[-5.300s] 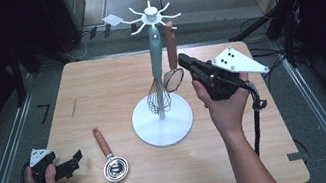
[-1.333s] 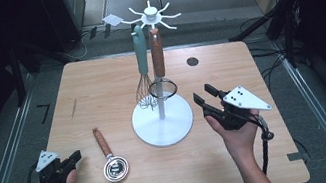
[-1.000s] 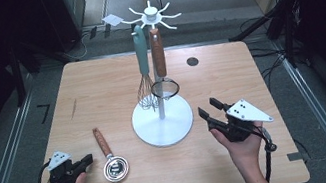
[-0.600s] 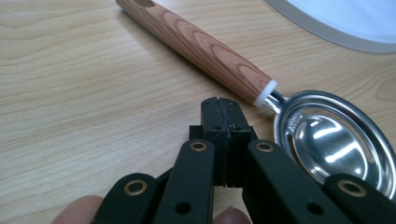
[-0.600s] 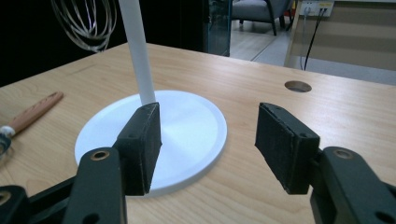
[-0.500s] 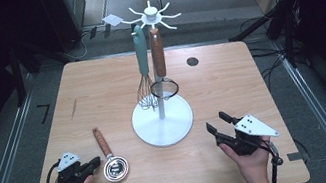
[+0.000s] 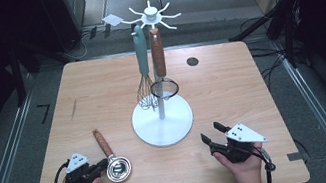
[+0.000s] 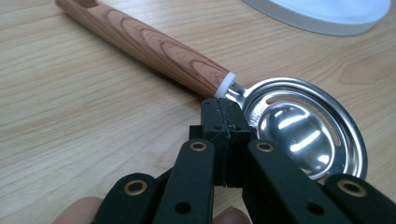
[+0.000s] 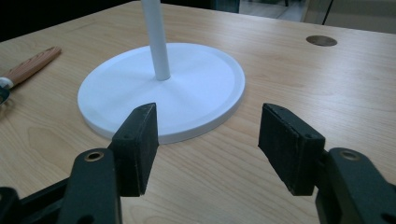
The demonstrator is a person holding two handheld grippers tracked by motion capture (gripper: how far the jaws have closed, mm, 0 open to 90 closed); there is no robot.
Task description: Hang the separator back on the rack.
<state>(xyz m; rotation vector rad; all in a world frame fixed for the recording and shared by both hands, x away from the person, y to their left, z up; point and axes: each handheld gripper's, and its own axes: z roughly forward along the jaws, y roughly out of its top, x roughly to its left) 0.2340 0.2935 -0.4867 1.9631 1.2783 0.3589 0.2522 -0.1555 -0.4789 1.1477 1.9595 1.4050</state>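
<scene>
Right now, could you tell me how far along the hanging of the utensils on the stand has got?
Done: the whisk and the strainer hang on the stand. In hand: the shut left gripper sits at the neck of the slotted spoon, which lies on the table. Left: gripping and hanging it. The right gripper is open, holding nothing.

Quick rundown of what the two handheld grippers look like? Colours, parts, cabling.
Both are black. The left gripper and the right gripper each carry a pale grey three-cornered plate on top and trail a black cable. Up close, the linkage arms have brass-coloured rivets, and the right gripper's pads are blocky, matte black. No sleeves show on the forearms.
</scene>
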